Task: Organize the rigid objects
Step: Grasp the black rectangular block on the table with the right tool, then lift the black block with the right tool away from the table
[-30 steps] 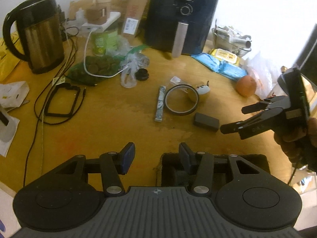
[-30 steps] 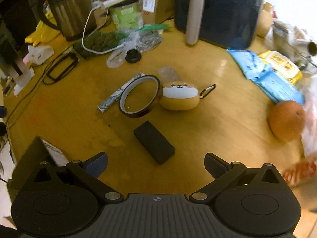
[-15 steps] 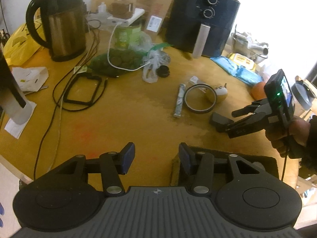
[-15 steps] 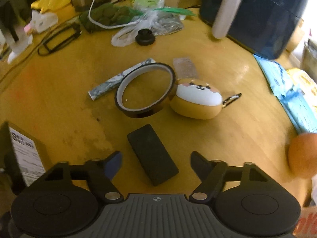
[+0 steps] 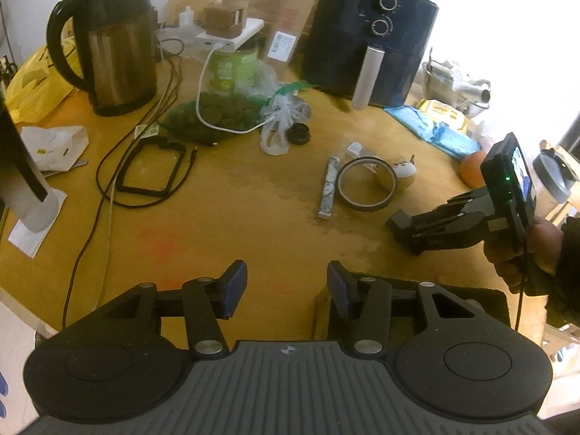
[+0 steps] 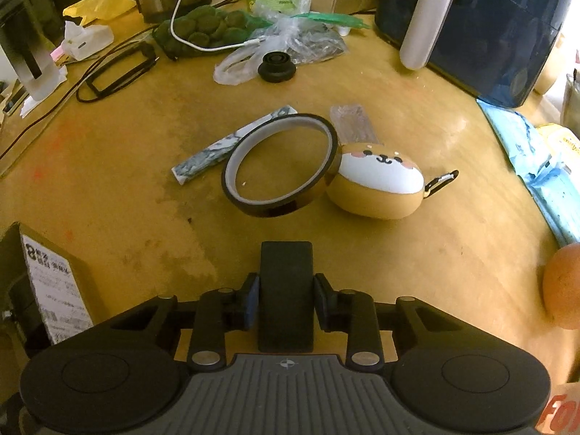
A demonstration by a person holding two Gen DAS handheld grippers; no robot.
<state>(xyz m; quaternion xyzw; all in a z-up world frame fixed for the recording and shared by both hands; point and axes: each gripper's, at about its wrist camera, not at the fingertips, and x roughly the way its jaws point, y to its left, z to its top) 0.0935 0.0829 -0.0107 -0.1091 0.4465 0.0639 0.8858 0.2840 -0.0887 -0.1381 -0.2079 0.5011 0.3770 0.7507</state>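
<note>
My right claw grips a flat black rectangular block by its long sides, blue pads pressed to both edges, low over the yellow wooden surface. The block's far end points toward a roll of amber tape, which leans against a tan-and-white dog-faced pouch with a carabiner clip. A marbled stick-shaped packet lies just behind the tape, and a crinkled clear wrapper sits just beyond the pouch. An orange rests near the right edge.

From the left wrist view, my left claw hangs partly open over bare wood with nothing between its fingers. A dark box sits just behind its right finger. Across the surface, a person's hand holds the right claw's handle, the block's end showing at the tip. A steel electric kettle, a dark air fryer, a green tin, a bag of green discs, a white cable and a black rectangular frame crowd the far side.
</note>
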